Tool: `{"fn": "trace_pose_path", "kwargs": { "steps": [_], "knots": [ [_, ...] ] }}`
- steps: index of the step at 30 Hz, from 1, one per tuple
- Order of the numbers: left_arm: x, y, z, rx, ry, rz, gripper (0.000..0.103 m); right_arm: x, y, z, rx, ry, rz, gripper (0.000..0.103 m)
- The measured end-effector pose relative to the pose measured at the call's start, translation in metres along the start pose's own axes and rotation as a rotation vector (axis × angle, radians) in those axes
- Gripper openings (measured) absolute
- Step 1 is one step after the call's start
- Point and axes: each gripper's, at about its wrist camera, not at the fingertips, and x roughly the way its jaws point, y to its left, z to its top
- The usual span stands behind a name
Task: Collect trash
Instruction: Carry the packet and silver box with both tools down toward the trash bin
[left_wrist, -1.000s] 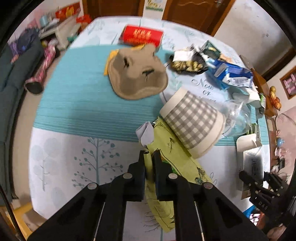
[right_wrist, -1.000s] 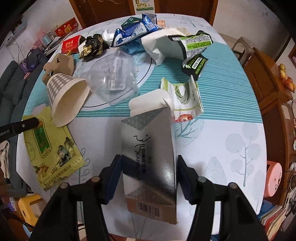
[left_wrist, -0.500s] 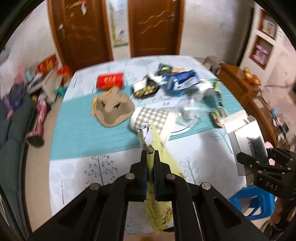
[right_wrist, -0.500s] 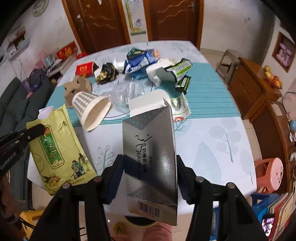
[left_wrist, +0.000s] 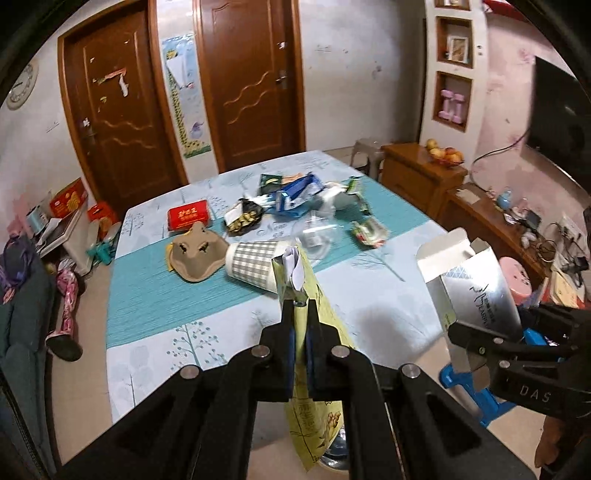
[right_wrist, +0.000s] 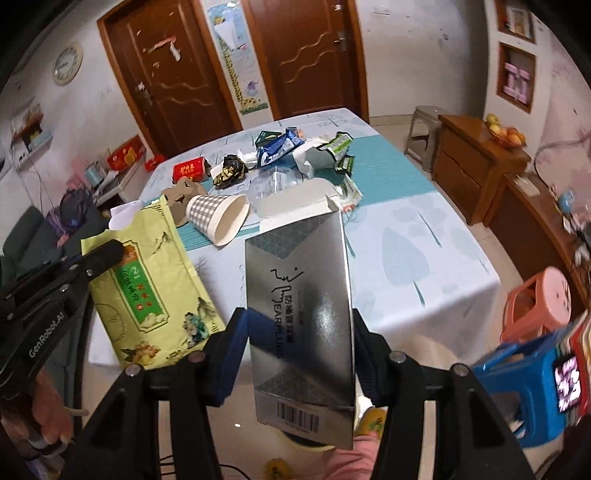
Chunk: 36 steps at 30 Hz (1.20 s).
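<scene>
Left gripper (left_wrist: 300, 317) raised, level, clamped on yellow-green packet (left_wrist: 314, 413) (hanging). Right gripper (right_wrist: 297, 343) alongside, pinching silver box (right_wrist: 299, 317).

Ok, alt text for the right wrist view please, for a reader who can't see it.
The right gripper clamps a silver earplug box upright, lifted off the table. At left, the left gripper holds a yellow-green packet. Behind, a checked paper cup lies on its side among wrappers, with a red box farther back.
</scene>
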Motion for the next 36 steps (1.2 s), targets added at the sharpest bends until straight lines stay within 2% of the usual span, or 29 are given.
{"fn": "trace_pose_path", "kwargs": {
  "steps": [9, 15, 24, 36],
  "knots": [
    [-0.051, -0.048, -0.022, 0.07, -0.033, -0.059, 0.002, -0.045, -0.03, -0.041, 0.15, 0.018, 0.059, 0.053],
    [-0.059, -0.098, -0.054, 0.113, -0.049, -0.068, 0.002, -0.041, -0.059, -0.066, 0.184, 0.053, 0.06, 0.053],
    [-0.005, -0.141, -0.12, 0.15, 0.011, -0.037, 0.002, 0.017, -0.107, -0.128, 0.242, 0.17, 0.062, 0.053],
    [0.109, -0.154, -0.216, 0.195, 0.056, -0.013, 0.002, 0.146, -0.146, -0.213, 0.309, 0.29, 0.129, 0.054]
  ]
}}
